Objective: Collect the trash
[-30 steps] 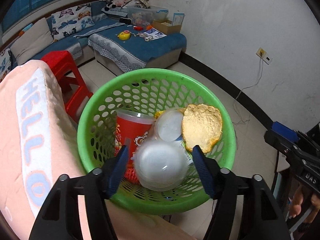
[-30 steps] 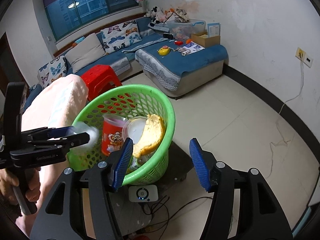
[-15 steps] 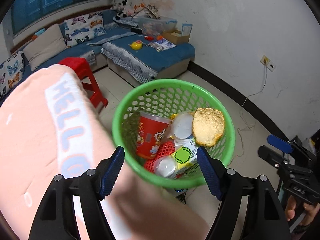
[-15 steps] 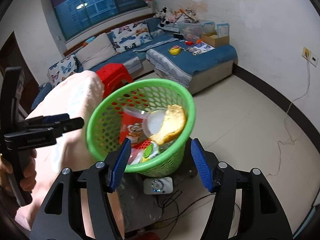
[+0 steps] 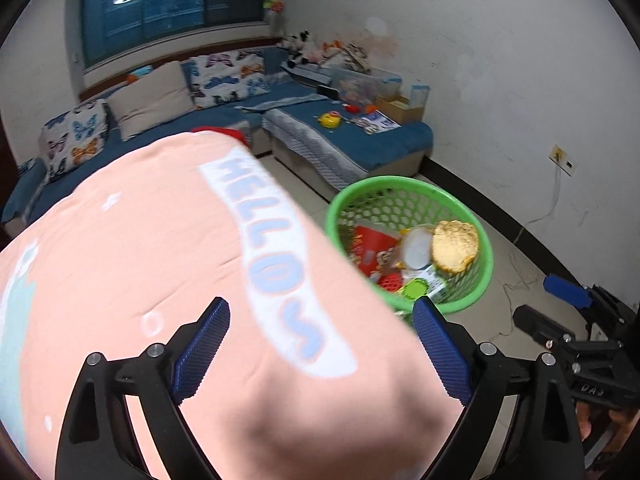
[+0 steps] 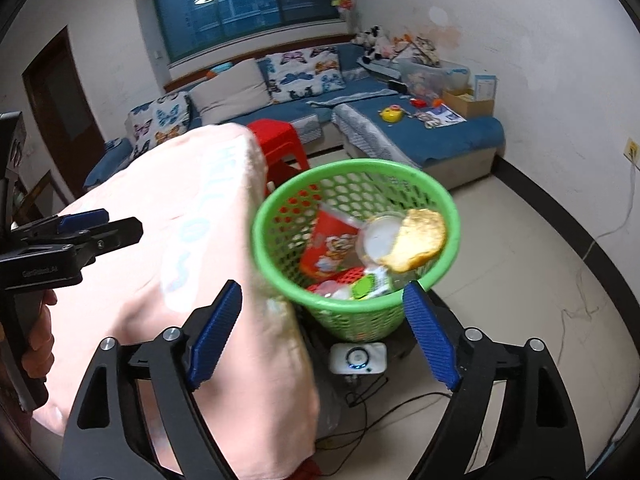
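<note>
The green basket point(image 6: 356, 248), a perforated plastic tub at the centre of the right wrist view, already holds a glossy red cup point(image 6: 330, 248), a clear round lid point(image 6: 378, 240), a rough yellow peel point(image 6: 420, 240) and a crumpled wrapper point(image 6: 366, 286). The left gripper point(image 5: 320, 356) and right gripper point(image 6: 320, 334) have just been opening; both are released, jaws wide, nothing between the pads. Risk: the soft peach cloth point(image 5: 180, 280) fills the lower left and hides what lies beneath, so a blind reach could snag fabric or tip the light basket.
</note>
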Demonstrator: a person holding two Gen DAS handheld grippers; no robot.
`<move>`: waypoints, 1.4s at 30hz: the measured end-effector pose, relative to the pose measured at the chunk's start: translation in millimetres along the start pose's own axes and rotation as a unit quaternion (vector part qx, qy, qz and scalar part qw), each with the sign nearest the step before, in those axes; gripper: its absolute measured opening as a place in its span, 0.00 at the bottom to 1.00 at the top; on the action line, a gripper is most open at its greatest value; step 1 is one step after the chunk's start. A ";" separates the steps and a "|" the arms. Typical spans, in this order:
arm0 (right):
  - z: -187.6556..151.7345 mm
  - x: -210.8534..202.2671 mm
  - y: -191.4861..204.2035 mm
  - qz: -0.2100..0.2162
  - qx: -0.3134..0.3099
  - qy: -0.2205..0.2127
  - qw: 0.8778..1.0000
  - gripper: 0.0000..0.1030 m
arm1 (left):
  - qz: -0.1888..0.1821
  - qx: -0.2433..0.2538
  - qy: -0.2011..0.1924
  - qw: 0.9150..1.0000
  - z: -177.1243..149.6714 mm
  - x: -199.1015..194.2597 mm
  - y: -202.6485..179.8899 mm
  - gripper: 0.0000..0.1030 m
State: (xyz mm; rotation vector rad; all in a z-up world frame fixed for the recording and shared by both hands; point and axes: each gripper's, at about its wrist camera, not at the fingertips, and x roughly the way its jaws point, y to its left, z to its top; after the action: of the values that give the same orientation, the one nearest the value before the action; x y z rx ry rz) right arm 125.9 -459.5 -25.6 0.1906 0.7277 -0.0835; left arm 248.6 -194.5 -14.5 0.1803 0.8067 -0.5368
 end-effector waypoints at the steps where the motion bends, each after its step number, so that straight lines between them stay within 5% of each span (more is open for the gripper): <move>1: -0.5 -1.7 4.8 0.002 -0.001 0.000 1.000 0.82 | 0.005 -0.004 -0.002 1.000 -3.8 -5.2 4.4 0.88; 19: -14.6 -33.5 69.6 0.039 -0.008 -0.021 0.999 0.90 | 0.070 -0.066 -0.049 0.994 -67.7 -93.5 72.8 0.92; 42: -27.4 -55.2 104.4 0.039 -0.048 -0.049 0.997 0.93 | 0.111 -0.095 -0.073 0.987 -97.7 -121.6 88.2 0.93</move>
State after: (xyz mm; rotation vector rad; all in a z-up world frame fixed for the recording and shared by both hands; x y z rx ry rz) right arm 81.7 -351.2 6.3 0.1228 0.6236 0.0170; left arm 163.4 -37.9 2.8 0.0524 0.6796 -0.2584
